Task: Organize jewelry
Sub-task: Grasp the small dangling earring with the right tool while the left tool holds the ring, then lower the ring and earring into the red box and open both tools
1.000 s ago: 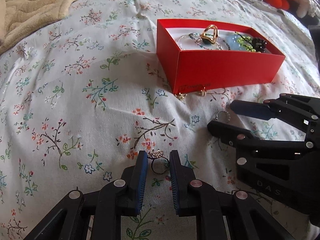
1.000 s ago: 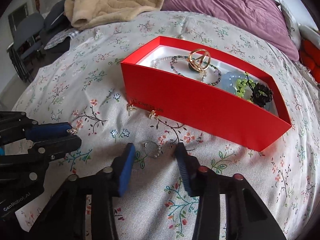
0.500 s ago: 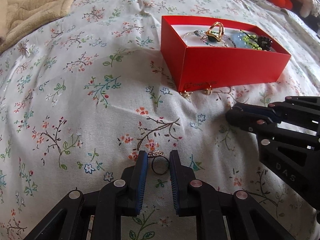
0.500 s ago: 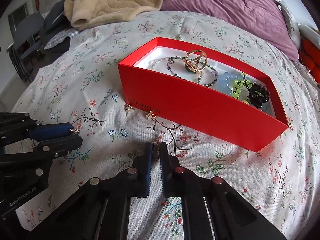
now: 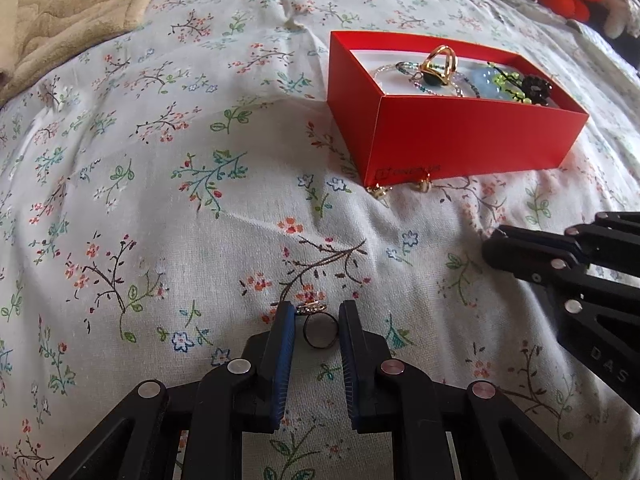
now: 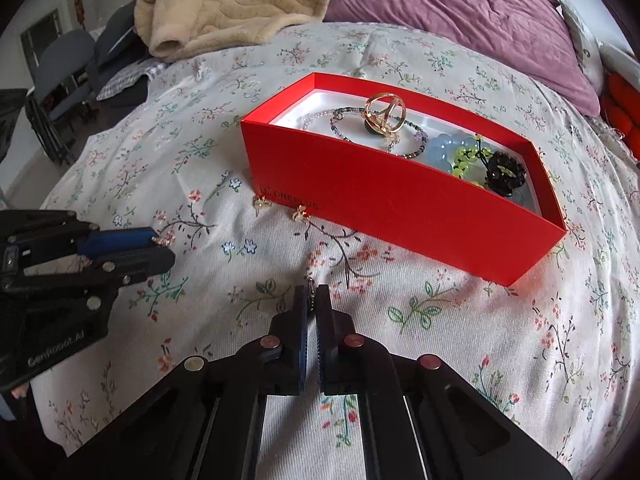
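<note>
Your left tongs (image 5: 316, 320) straddle a dark-banded ring with a small sparkling gold top (image 5: 316, 330), which lies on the white floral bedsheet (image 5: 160, 200). Both blue-padded fingers (image 5: 285, 344) stand apart on either side of it, with a slim gap between each pad and the band, so the ring is framed rather than pinched. From the right wrist view these tongs (image 6: 158, 250) come in from the left with the ring's glittering top just showing at their tips.

Your right tongs (image 6: 311, 300) are pressed nearly together on a thin silvery beaded ring (image 6: 309, 294), which stands edge-on between the pads just above the sheet. In the left wrist view they (image 5: 494, 244) reach in from the right, but their tips overlap there and you cannot see what they hold.

Beyond both tongs sits the open red rectangular cardboard box (image 6: 400, 212). Inside it rest a large gold openwork ring with a dark stone (image 6: 384, 114), beaded bracelets (image 6: 348, 114), pale blue beads (image 6: 442, 150), yellow-green beads (image 6: 466, 158) and a black beaded piece (image 6: 505, 172). Two small gold earrings (image 6: 260, 202) (image 6: 299, 214) lie on the sheet touching or just beside the box's near wall.

A beige quilted blanket (image 6: 240, 0) and a purple duvet (image 6: 460, 12) lie further up the bed.
</note>
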